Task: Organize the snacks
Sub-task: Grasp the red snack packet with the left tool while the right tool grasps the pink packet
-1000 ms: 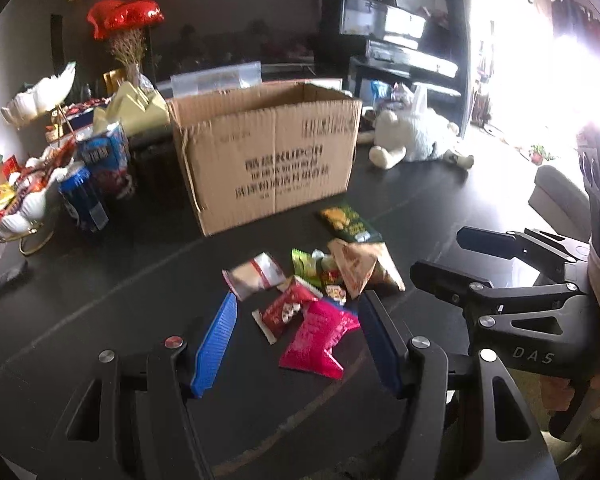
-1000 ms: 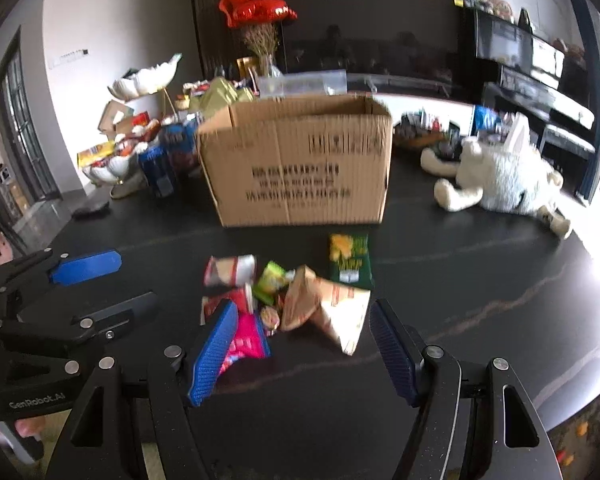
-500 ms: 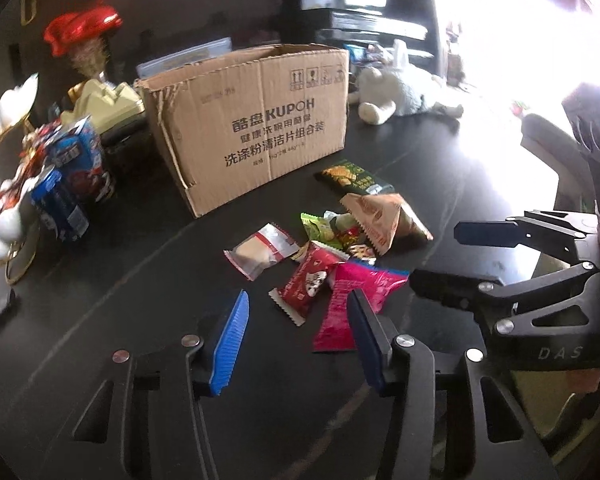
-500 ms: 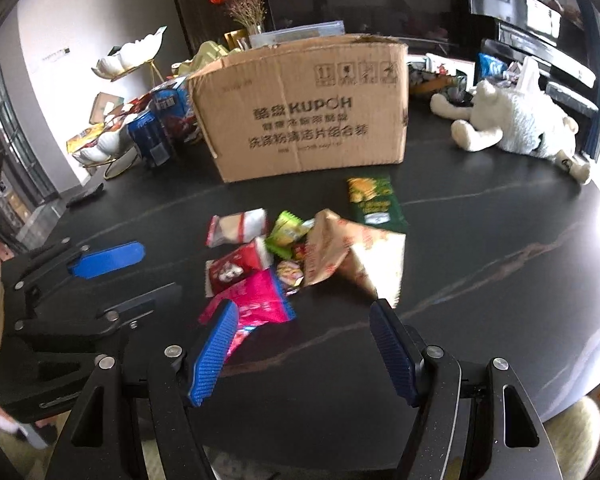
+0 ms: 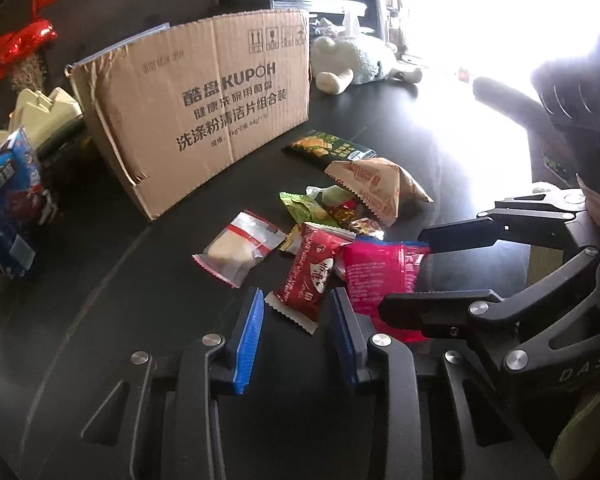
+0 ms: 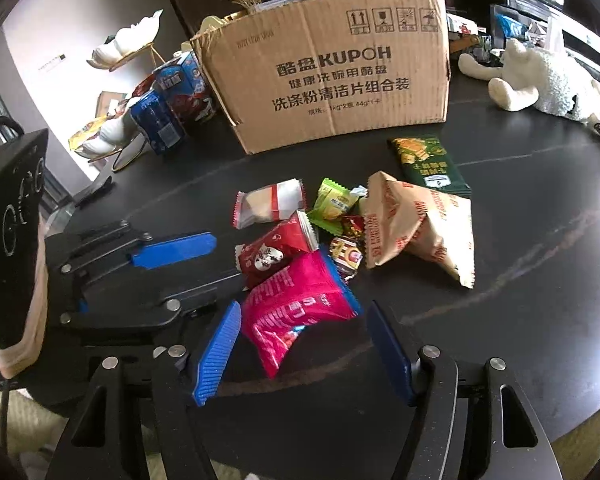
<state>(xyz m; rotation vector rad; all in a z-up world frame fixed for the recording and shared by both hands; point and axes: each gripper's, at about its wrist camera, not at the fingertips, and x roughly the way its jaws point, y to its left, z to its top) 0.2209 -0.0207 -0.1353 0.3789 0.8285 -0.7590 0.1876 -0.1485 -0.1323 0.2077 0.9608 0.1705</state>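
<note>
A pile of snack packets lies on the black table before an open cardboard box (image 5: 204, 108) (image 6: 332, 76). My left gripper (image 5: 298, 322) is open, its jaws either side of the near end of a red packet (image 5: 310, 276) (image 6: 276, 248). My right gripper (image 6: 302, 344) is open around the near end of a pink packet (image 6: 300, 304) (image 5: 380, 276). Beyond lie a clear white packet (image 5: 240, 246) (image 6: 270, 202), a light green packet (image 6: 334, 202), a tan bag (image 5: 376, 188) (image 6: 416, 224) and a dark green packet (image 5: 332, 148) (image 6: 428, 164).
Blue snack boxes (image 5: 8, 200) (image 6: 168, 104) stand left of the box. A white plush toy (image 6: 540, 80) (image 5: 352, 64) lies at the back right. A white swan dish (image 6: 128, 40) stands at the far left. The table edge curves close on the right.
Both grippers have moved forward and down to the pile. The left jaws have narrowed around the red packet; the right jaws now flank the pink packet.
</note>
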